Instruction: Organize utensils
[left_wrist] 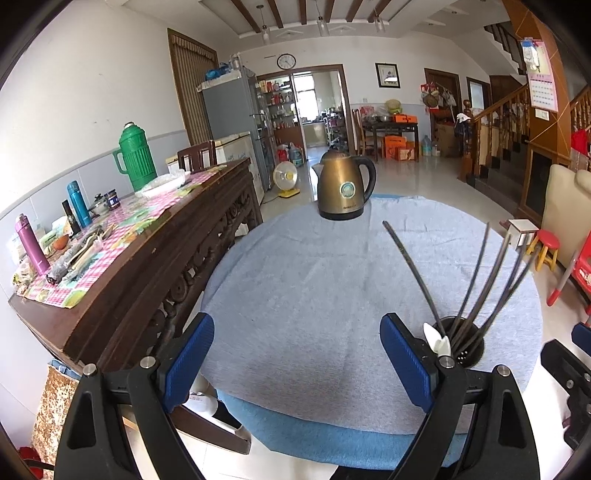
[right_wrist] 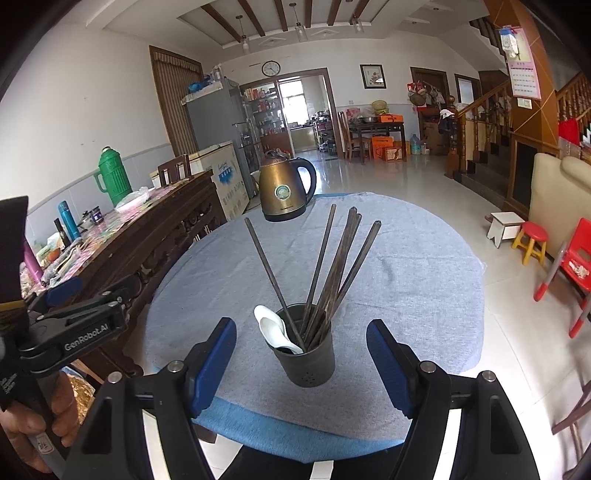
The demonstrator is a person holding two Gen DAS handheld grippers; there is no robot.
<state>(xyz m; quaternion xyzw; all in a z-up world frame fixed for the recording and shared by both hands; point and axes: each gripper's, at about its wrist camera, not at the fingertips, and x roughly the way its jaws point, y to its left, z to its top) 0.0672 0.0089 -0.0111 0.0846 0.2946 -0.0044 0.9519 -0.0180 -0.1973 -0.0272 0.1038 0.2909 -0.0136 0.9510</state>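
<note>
Both tools stand wide and empty. The right tool point(right_wrist: 301, 363) should straddle the cup point(right_wrist: 308, 360) squarely, clear of the chopsticks point(right_wrist: 328, 273) and spoon point(right_wrist: 275, 328).

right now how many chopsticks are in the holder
6 can be counted, all standing in the dark holder on the grey cloth: one chopstick leans left by the white spoon, five fan up and right. The bunch overlaps, so another may be hidden.

White walls; glossy tiled floor point(right_wrist: 424, 177); carved sideboard point(left_wrist: 155, 266); staircase point(right_wrist: 491, 122); beamed ceiling point(left_wrist: 306, 14).
</note>
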